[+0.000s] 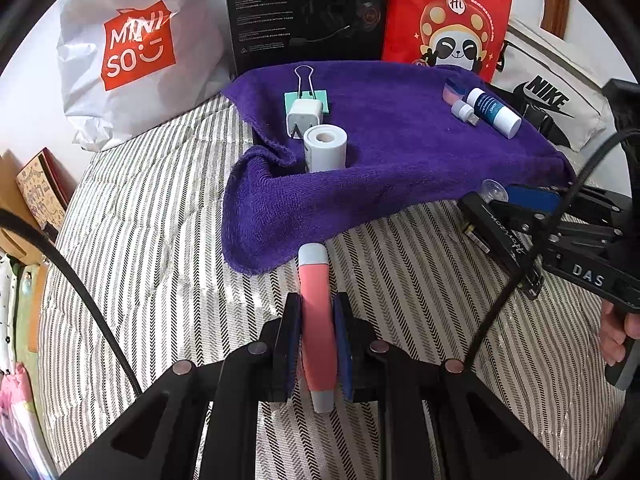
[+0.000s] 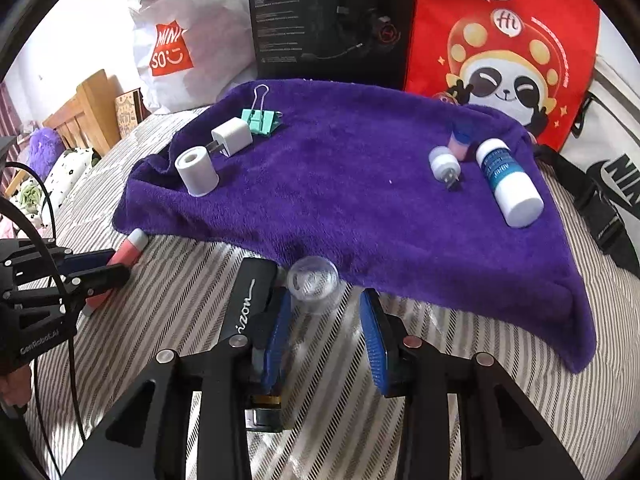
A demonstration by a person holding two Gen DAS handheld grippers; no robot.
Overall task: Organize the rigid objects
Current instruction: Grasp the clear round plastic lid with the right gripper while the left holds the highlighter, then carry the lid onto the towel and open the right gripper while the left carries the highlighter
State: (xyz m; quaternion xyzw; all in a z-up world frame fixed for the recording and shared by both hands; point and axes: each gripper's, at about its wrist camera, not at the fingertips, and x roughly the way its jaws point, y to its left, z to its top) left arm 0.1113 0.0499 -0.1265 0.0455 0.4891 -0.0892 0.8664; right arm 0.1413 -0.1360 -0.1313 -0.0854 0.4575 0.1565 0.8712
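Note:
My left gripper (image 1: 316,312) is shut on a pink and grey tube (image 1: 316,320) lying on the striped bedspread just before the purple towel (image 1: 380,152). My right gripper (image 2: 326,312) is open around a small clear plastic cup (image 2: 314,286) at the towel's front edge, with a black case (image 2: 250,300) beside its left finger. On the towel lie a white roll (image 1: 325,148), a white charger (image 1: 304,118), a teal binder clip (image 1: 306,96), a blue-labelled bottle (image 1: 494,112), a small USB plug (image 1: 464,113) and a pink item (image 1: 452,94).
A MINISO bag (image 1: 132,52), a black headset box (image 1: 304,12), a red panda bag (image 1: 448,16) and a Nike bag (image 1: 548,100) stand behind the towel. Books (image 1: 38,196) and a wooden headboard (image 2: 84,116) are at the left.

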